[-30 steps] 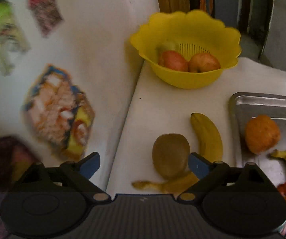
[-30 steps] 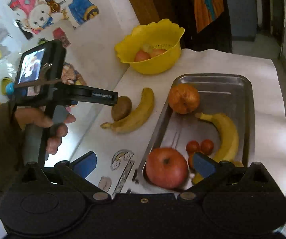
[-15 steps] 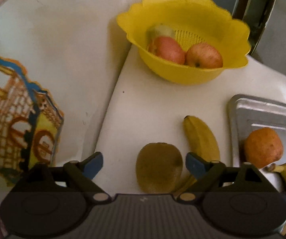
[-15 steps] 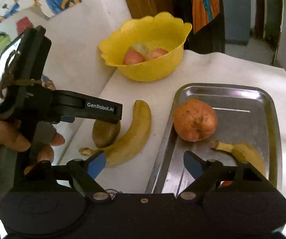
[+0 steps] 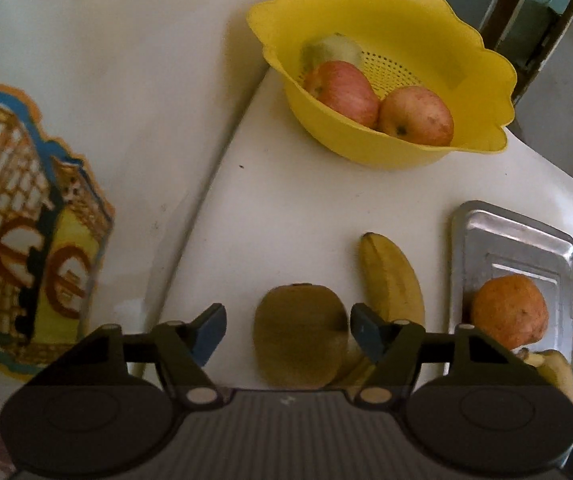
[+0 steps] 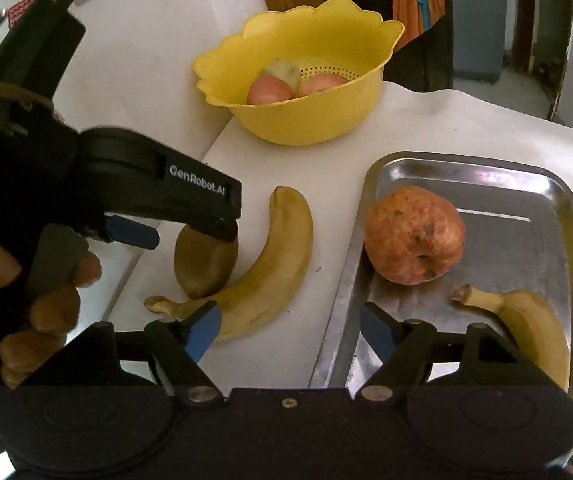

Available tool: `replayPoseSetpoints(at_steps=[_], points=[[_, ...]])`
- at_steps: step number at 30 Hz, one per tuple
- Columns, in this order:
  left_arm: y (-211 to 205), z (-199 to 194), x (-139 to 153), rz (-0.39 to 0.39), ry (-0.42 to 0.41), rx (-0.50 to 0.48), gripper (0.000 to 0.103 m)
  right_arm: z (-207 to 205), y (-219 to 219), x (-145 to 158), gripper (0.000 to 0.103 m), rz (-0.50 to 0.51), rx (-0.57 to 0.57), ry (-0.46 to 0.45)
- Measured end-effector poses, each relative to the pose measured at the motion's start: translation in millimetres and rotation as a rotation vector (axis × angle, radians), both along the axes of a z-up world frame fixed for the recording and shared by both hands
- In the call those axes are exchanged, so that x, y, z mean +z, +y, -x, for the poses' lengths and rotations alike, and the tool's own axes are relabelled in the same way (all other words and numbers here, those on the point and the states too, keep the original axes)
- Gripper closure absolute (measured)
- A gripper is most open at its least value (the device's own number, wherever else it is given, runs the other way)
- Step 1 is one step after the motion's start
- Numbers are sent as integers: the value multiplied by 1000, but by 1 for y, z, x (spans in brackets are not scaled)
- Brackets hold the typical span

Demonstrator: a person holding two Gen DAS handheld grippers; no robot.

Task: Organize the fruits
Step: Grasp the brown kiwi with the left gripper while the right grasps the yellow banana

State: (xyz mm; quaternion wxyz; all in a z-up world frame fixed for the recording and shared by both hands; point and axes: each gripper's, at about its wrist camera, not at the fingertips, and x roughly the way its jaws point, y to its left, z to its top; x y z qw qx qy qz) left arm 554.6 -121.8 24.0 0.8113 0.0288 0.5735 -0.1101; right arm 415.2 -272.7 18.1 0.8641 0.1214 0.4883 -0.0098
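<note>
The blue pads of the left gripper [image 5: 288,330] are spread wide on both sides of the kiwi [image 5: 301,338], not touching it. The kiwi lies on the white table [image 5: 286,208] against a banana [image 5: 392,280]. The right gripper [image 6: 288,330] is also held open, above the edge of the metal tray [image 6: 506,184].

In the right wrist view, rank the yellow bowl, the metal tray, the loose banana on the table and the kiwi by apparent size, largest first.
1. Metal tray, though it lies nearer the camera than the bowl.
2. Yellow bowl.
3. Loose banana.
4. Kiwi, partly hidden by the left hand-held gripper, yet clearly smallest.
</note>
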Motion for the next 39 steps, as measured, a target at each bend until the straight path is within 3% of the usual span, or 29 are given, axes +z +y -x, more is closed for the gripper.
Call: replayPoseSetpoints(at_steps=[4,9,16,31,39], points=[[-5,0,-9,-25,22,-17,29,0,0,0,24,1,4,-9],[3,-3,-15,18,51,26,44,0,1,-1,24,4,31,-20],[17,2,-14,-50,29,110,45,-7,-1,-2,30,11,45,-22],[52,30,-8,13,21,235,45,-53,4,-22,31,-16,165,34],[63,47,-6,24,-4,291,45,-66,23,-34,35,40,267,70]])
